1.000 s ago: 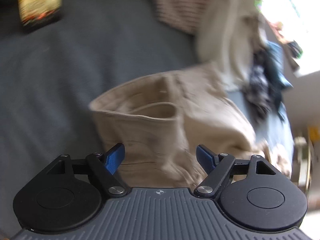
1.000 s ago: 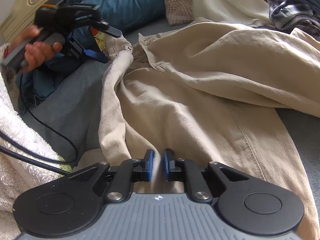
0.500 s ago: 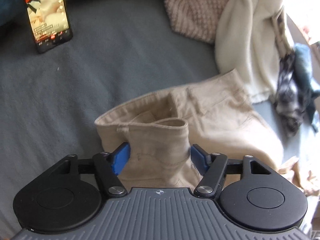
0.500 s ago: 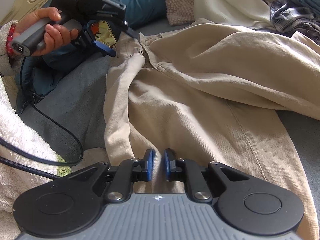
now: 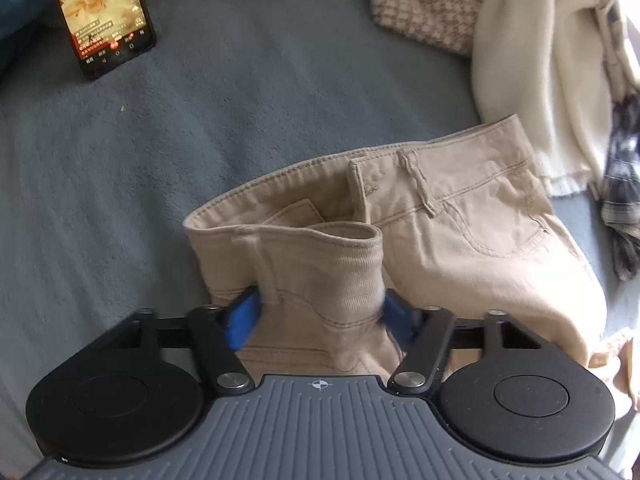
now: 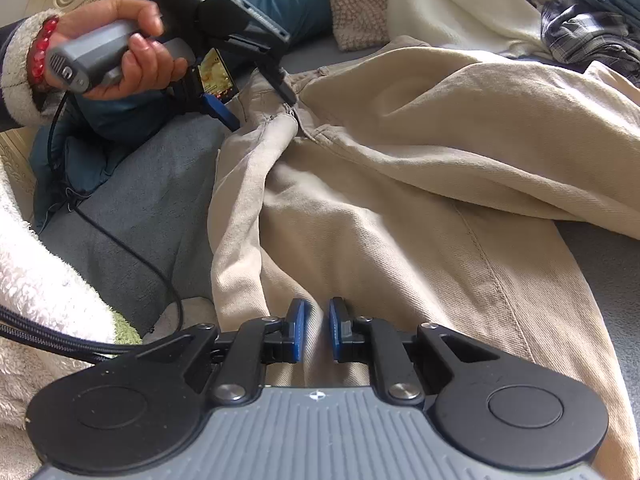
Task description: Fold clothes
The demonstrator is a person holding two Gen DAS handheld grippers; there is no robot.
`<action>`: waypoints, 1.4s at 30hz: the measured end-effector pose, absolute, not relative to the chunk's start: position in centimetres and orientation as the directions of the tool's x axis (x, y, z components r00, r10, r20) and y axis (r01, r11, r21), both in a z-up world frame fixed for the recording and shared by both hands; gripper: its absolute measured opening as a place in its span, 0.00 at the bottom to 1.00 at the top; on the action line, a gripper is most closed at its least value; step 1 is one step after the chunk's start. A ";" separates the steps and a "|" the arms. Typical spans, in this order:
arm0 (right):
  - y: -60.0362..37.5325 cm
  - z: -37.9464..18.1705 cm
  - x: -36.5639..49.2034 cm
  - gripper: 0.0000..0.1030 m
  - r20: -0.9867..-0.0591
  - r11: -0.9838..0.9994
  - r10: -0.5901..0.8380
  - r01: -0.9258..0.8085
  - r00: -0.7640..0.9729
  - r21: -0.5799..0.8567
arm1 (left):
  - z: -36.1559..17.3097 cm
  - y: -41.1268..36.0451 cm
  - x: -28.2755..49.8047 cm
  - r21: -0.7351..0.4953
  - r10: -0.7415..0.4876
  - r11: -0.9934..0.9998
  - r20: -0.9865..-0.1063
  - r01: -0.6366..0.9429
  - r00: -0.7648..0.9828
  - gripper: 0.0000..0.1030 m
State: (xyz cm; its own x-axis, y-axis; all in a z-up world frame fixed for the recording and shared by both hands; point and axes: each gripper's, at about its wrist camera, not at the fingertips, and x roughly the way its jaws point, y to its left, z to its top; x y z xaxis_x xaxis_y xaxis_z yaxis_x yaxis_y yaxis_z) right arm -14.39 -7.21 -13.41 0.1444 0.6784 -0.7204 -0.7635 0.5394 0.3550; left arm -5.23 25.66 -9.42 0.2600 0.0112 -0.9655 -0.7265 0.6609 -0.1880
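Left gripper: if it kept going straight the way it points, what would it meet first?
The left gripper is closing around the trousers at the waistband, so it would meet them first, likely the grey bedcover beneath.

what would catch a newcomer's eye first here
Beige trousers sprawl across the grey bed. The left gripper is closing on their bunched waistband, the right gripper pinches a leg. A lit phone lies at top left.

One trousers [image 5: 460,240], one phone [image 5: 104,16]
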 end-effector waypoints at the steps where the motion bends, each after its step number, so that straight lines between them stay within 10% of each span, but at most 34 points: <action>1: -7.2 -13.4 -14.4 0.14 -0.720 0.536 0.679 -0.766 0.143 0.354 | -9.2 26.2 -6.2 -0.215 -0.008 0.653 -0.961 -0.726 0.278 0.35; 7: -7.4 -13.5 -13.9 0.14 -0.711 0.514 0.693 -0.776 0.122 0.367 | -7.6 30.1 -14.9 -0.522 -0.196 0.643 -0.820 -0.561 0.538 0.24; 14: -7.3 -13.5 -13.5 0.14 -0.706 0.511 0.699 -0.771 0.114 0.381 | -11.7 34.4 -24.2 -0.609 -0.279 0.418 -0.792 -0.674 0.543 0.62; 22: -6.9 -11.8 -15.2 0.15 -0.713 0.468 0.681 -0.849 0.168 0.247 | -14.3 34.7 -24.0 -0.673 -0.310 0.378 -0.739 -0.635 0.599 0.67; 25: -6.7 -11.6 -15.2 0.14 -0.719 0.474 0.672 -0.848 0.175 0.238 | -14.8 34.3 -23.2 -0.661 -0.269 0.396 -0.747 -0.637 0.608 0.60; 28: -6.4 -11.6 -15.1 0.14 -0.730 0.486 0.658 -0.844 0.183 0.226 | -14.4 33.5 -22.7 -0.578 -0.198 0.492 -0.802 -0.651 0.563 0.18; 42: -6.4 -11.9 -15.1 0.16 -0.753 0.471 0.641 -0.851 0.149 0.232 | -12.4 32.4 -25.9 -0.341 -0.096 0.706 -0.914 -0.621 0.393 0.15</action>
